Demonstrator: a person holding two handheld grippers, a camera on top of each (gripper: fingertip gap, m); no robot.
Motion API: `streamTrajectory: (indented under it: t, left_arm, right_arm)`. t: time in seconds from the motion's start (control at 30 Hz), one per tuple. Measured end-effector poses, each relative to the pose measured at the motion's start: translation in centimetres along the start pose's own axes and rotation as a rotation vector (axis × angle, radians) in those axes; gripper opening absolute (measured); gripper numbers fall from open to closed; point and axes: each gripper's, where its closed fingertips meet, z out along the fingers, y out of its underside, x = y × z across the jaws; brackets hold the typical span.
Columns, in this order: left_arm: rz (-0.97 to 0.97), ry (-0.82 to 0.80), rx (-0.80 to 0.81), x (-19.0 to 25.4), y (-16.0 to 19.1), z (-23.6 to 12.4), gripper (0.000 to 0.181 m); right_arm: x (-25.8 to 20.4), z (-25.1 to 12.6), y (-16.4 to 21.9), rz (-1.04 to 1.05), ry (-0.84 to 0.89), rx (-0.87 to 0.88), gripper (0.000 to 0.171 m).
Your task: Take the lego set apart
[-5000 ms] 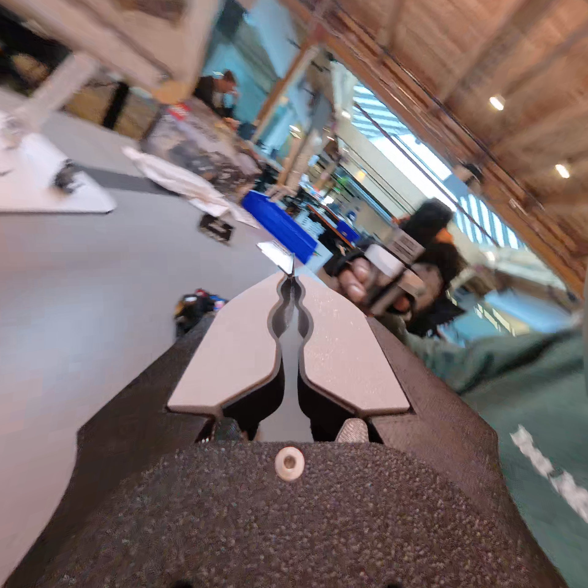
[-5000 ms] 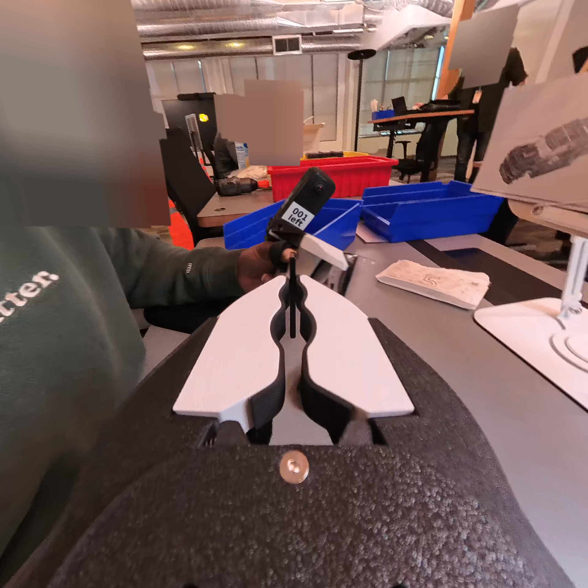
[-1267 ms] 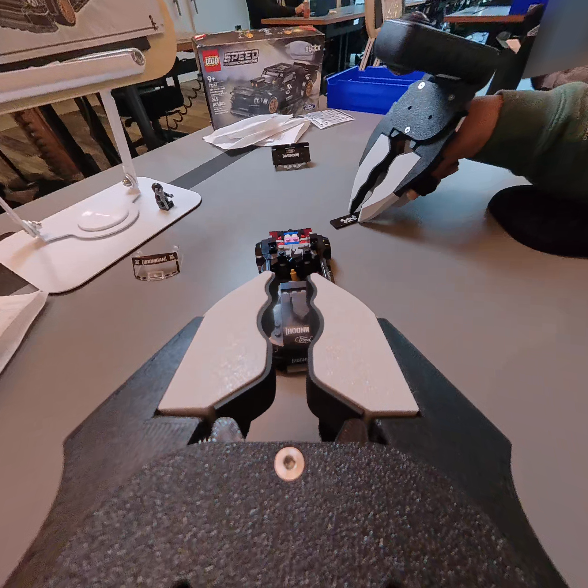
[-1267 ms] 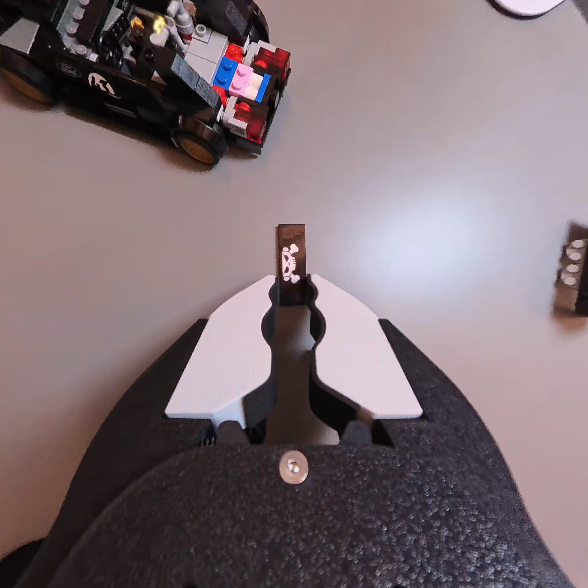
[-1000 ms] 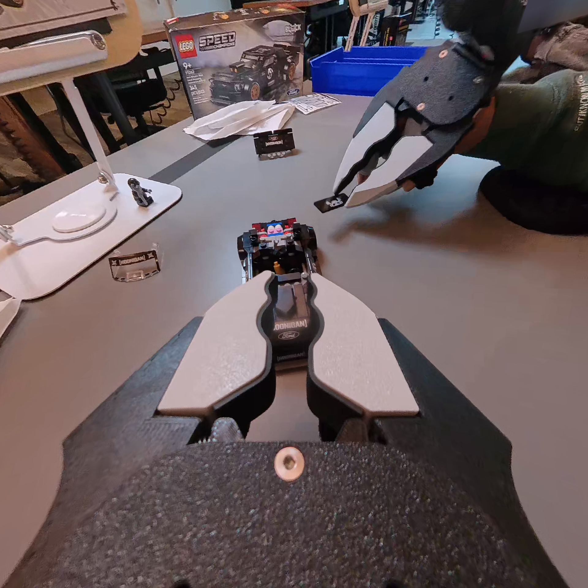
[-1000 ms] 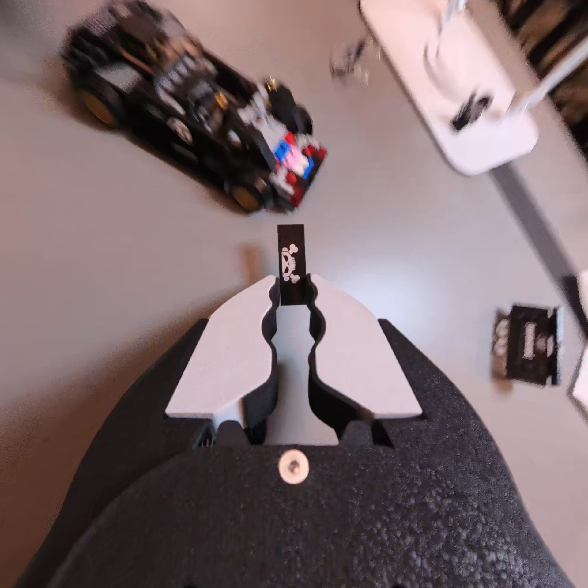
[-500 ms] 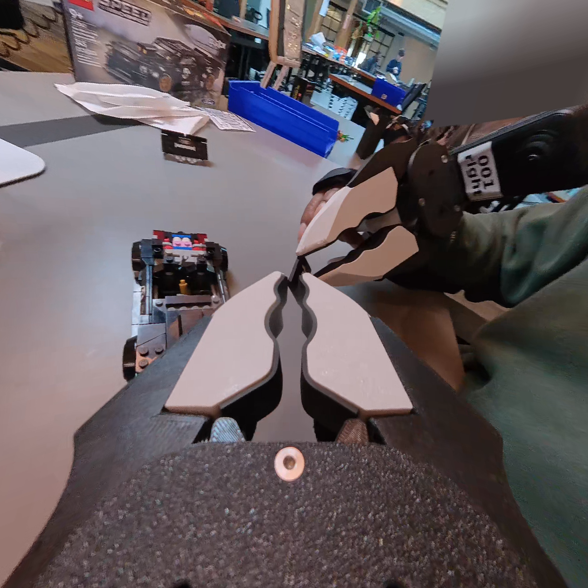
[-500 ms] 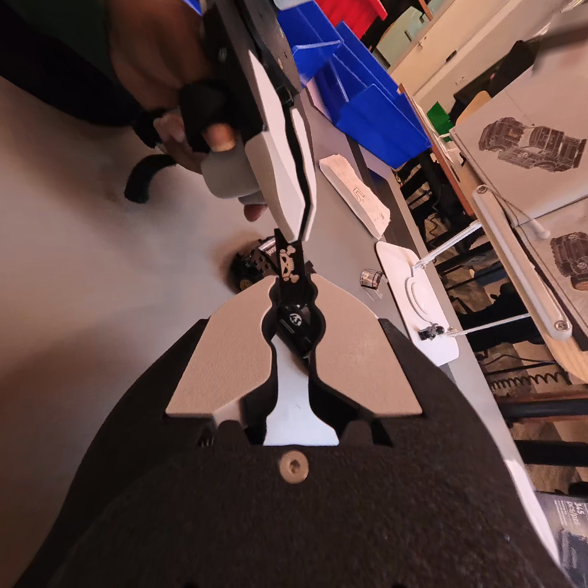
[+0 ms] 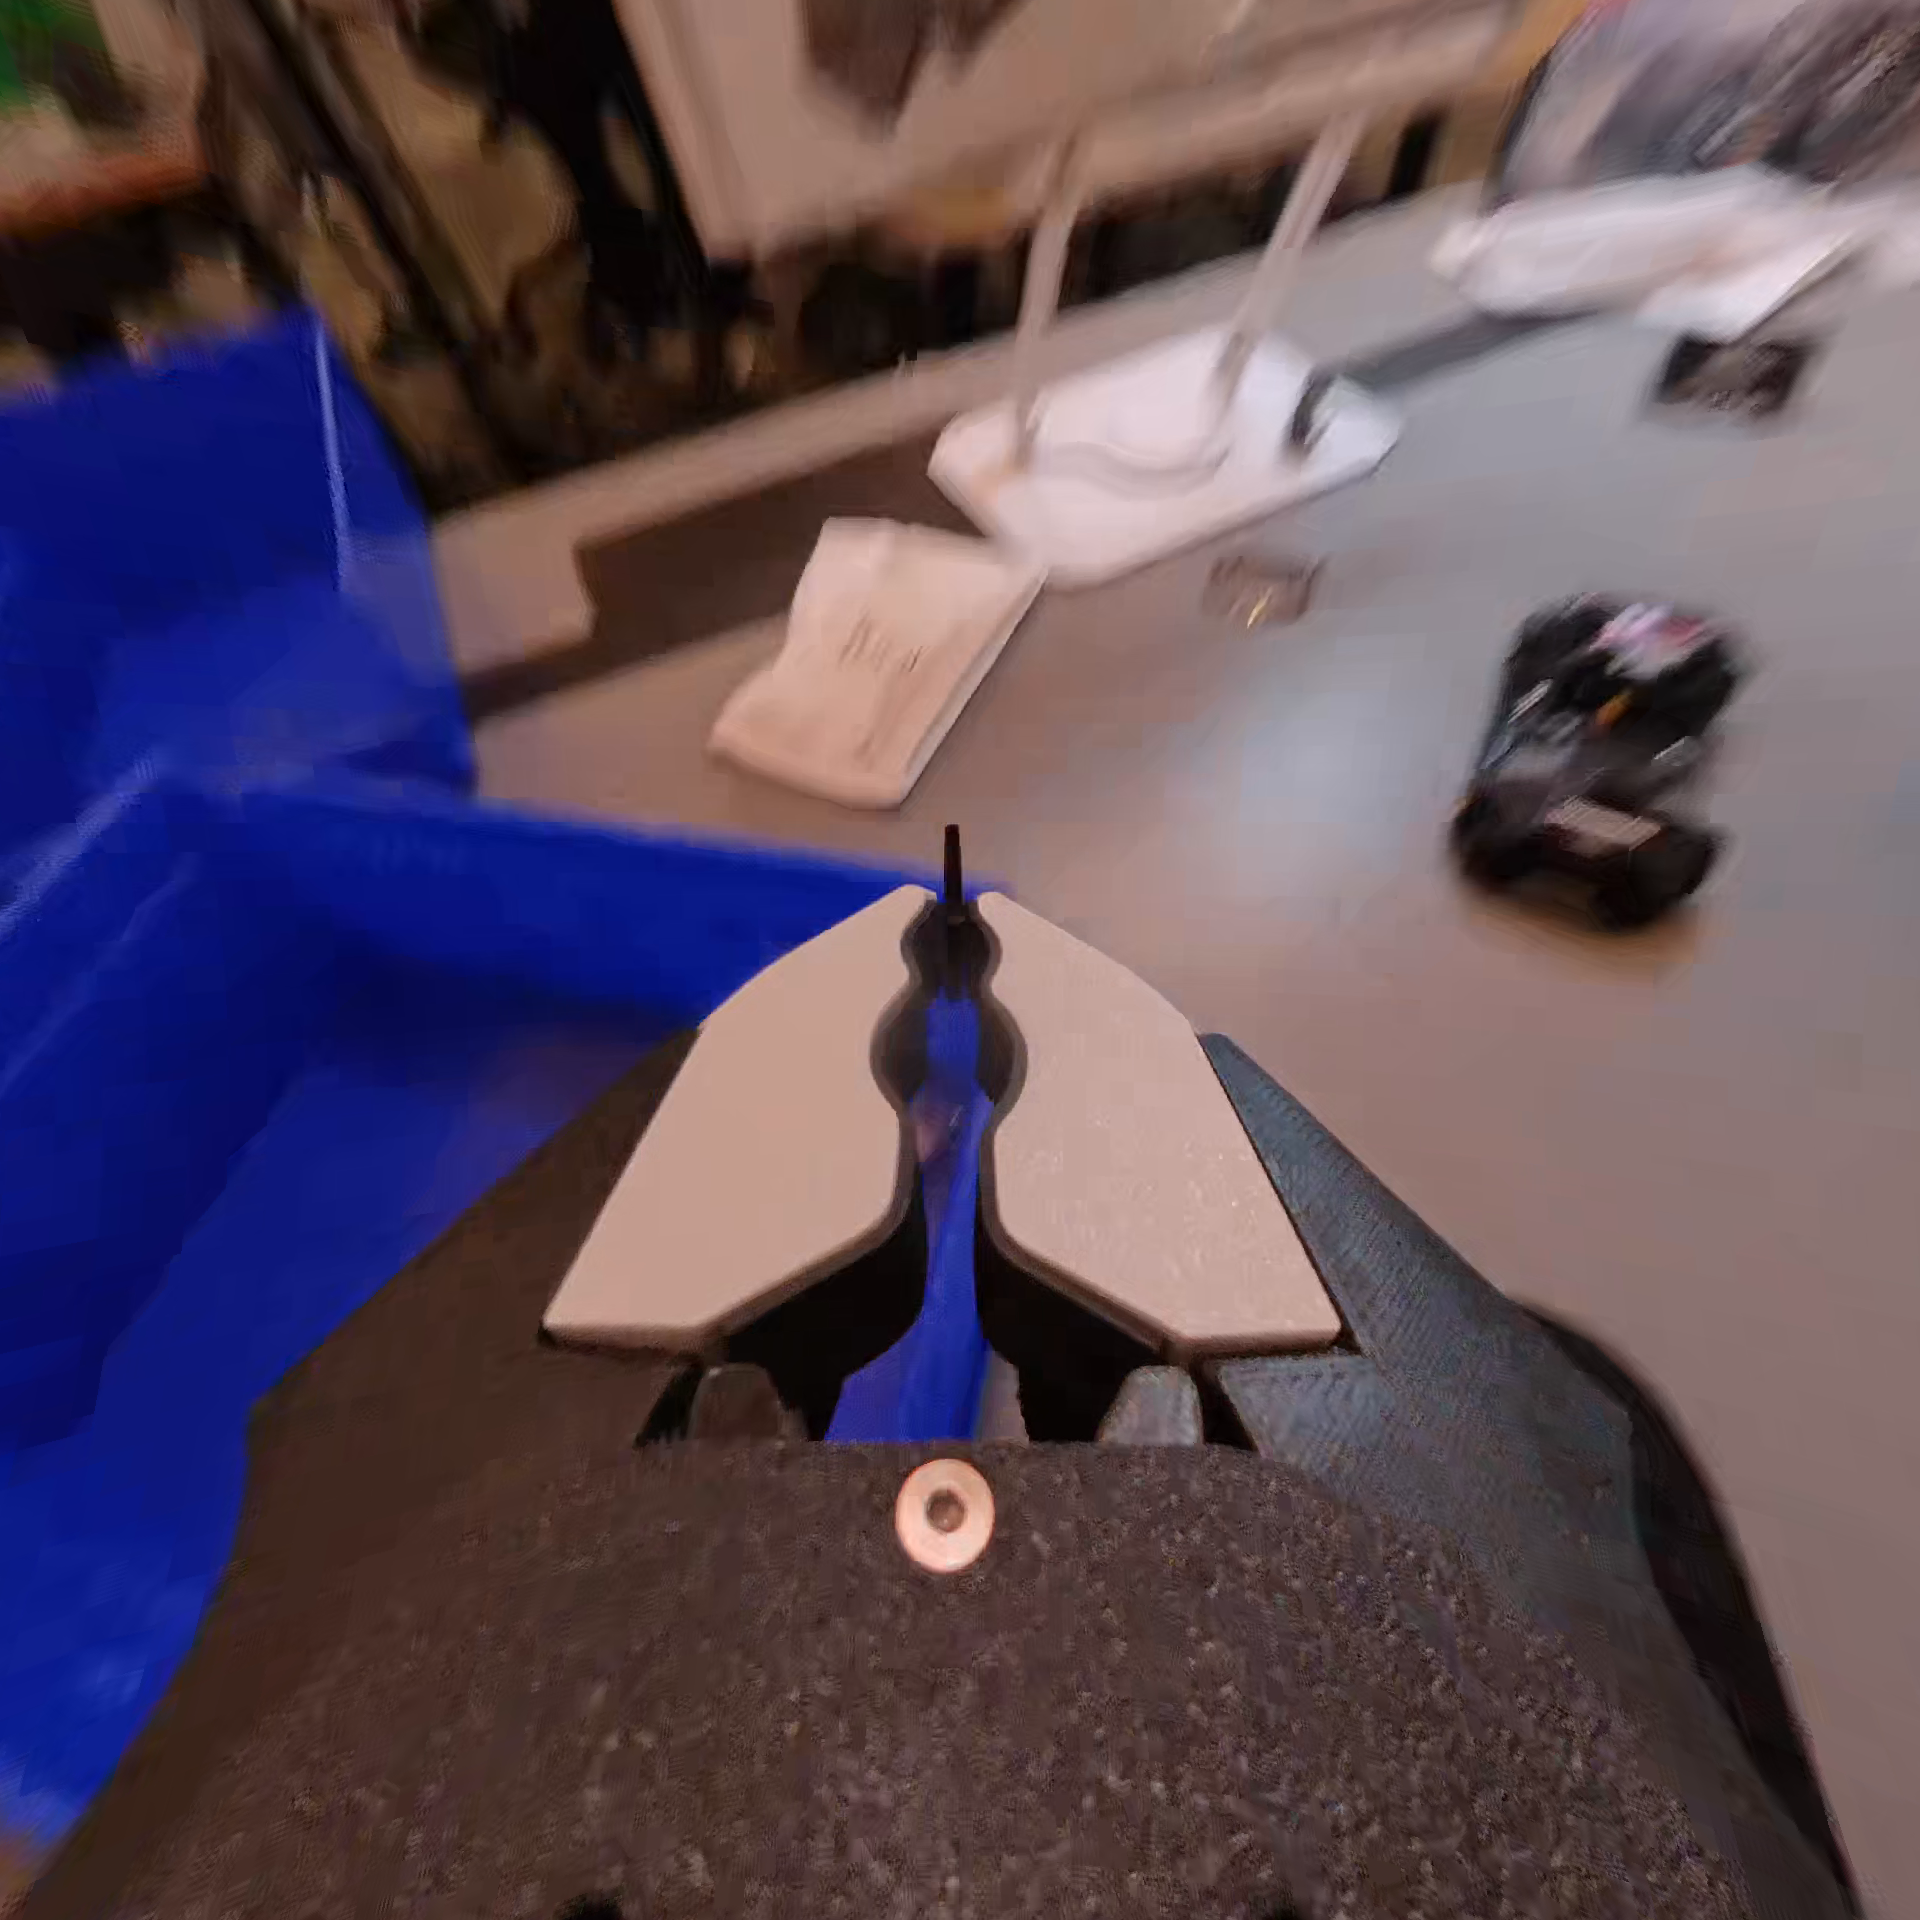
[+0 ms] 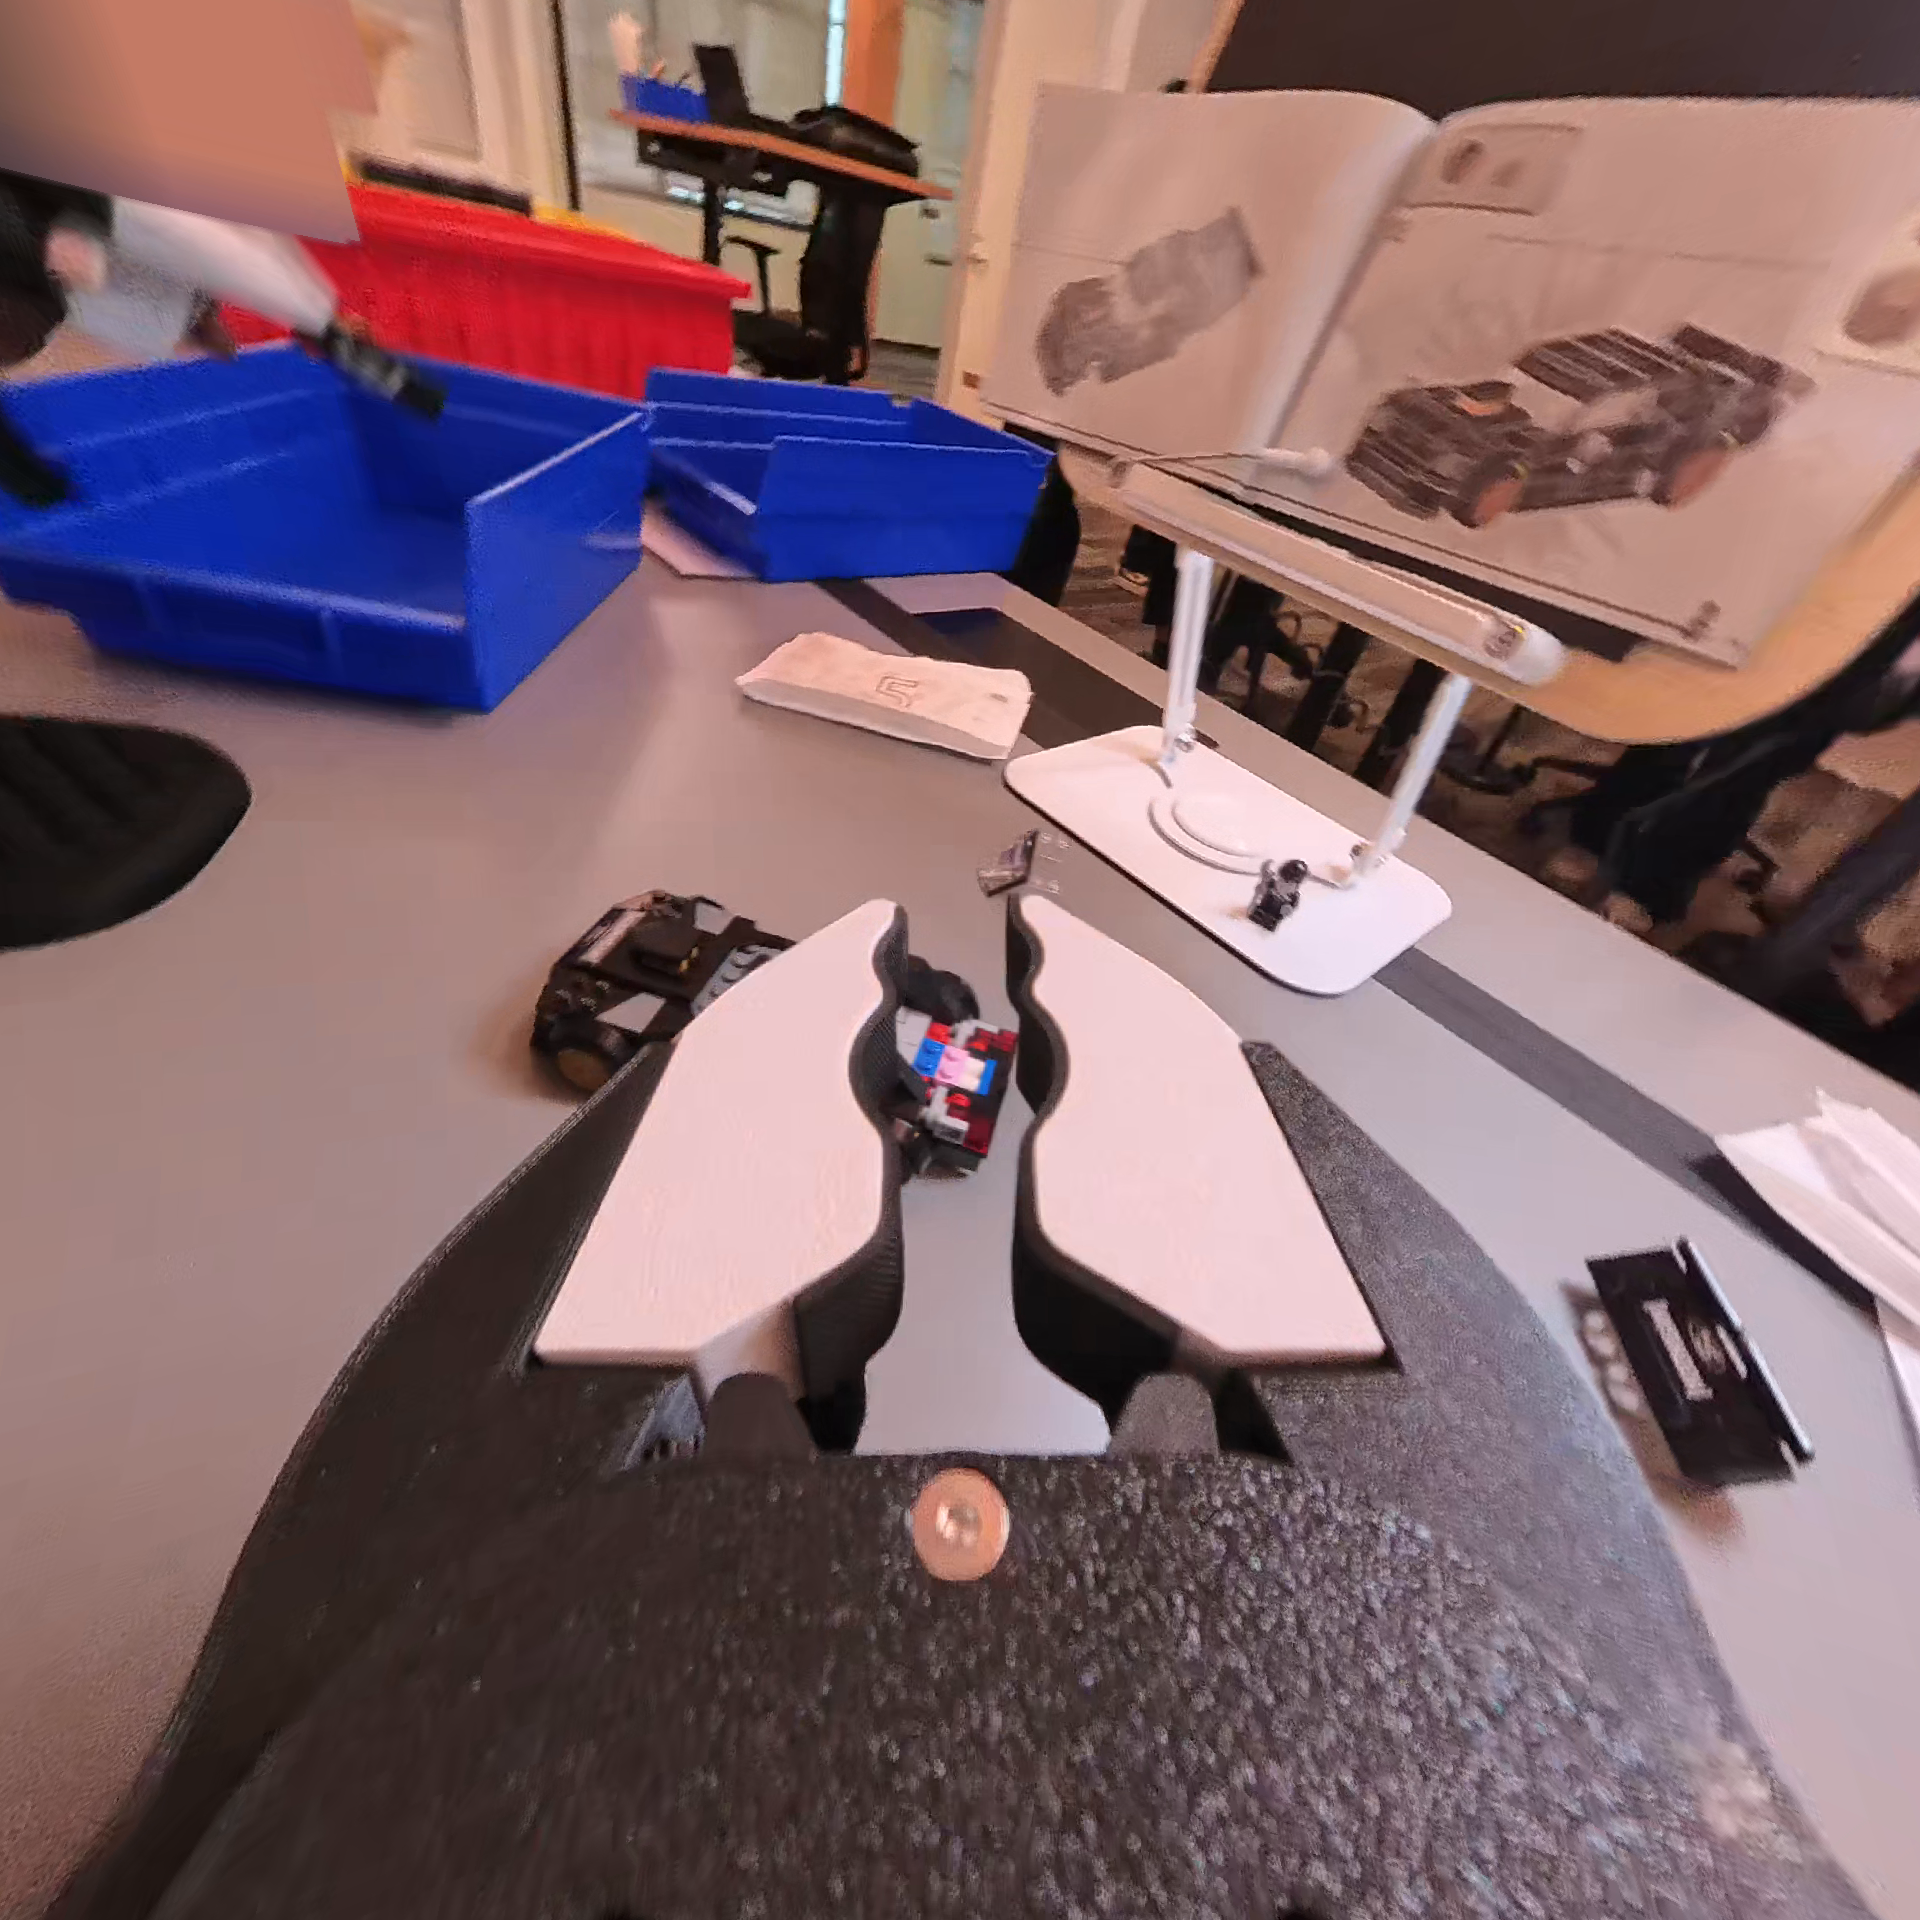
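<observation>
The left gripper point(image 9: 948, 902) has its jaws pressed nearly together on a thin black piece point(image 9: 950, 868), seen edge-on, whose tip sticks out past the fingertips toward 12 o'clock. In the right wrist view the same gripper point(image 10: 330, 330) shows far off at 10 o'clock, holding that flat black piece point(image 10: 382, 376) above the blue bin point(image 10: 312, 540). In the left wrist view, which is badly blurred, the blue bin point(image 9: 229, 935) fills the side from 8 to 10 o'clock, just beside and below the fingers. A folded white paper bag point(image 9: 873, 665) lies on the grey table point(image 9: 1299, 852) at 12 o'clock, and the black toy car point(image 9: 1600, 769) sits at 2 o'clock, well apart from the gripper.

The right gripper point(image 10: 956, 914) is open at a moderate width and holds nothing. The toy car point(image 10: 665, 977) rests on the table point(image 10: 312, 1039) right under and beyond its fingers; its red, blue and pink rear end shows in the gap between them, the black front reaching toward 10 o'clock. A small clear piece point(image 10: 1013, 862) lies just past the fingertips at 12 o'clock. At 1 o'clock stands a white book stand point(image 10: 1226, 842) with a tiny figure point(image 10: 1278, 888) on its base and an open instruction book point(image 10: 1455, 343) on top. A black plate point(image 10: 1694, 1361) lies at 3 o'clock.
</observation>
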Motion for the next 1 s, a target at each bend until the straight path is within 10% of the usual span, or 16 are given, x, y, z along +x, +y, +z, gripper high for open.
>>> streamTrajectory:
  t: [0.2, 1.0]
  left_arm:
    - [-0.118, -0.016, -0.211, -2.2, 7.4, 2.9, 0.004]
    - [0.019, -0.031, -0.113, 0.0, 4.3, 3.2, 0.026]
  right_arm:
    - [1.4, -0.1, 0.8, 0.085, 0.039, -0.008, 0.018]
    - [-0.4, 1.1, 2.9, 0.028, -0.007, -0.087, 0.017]
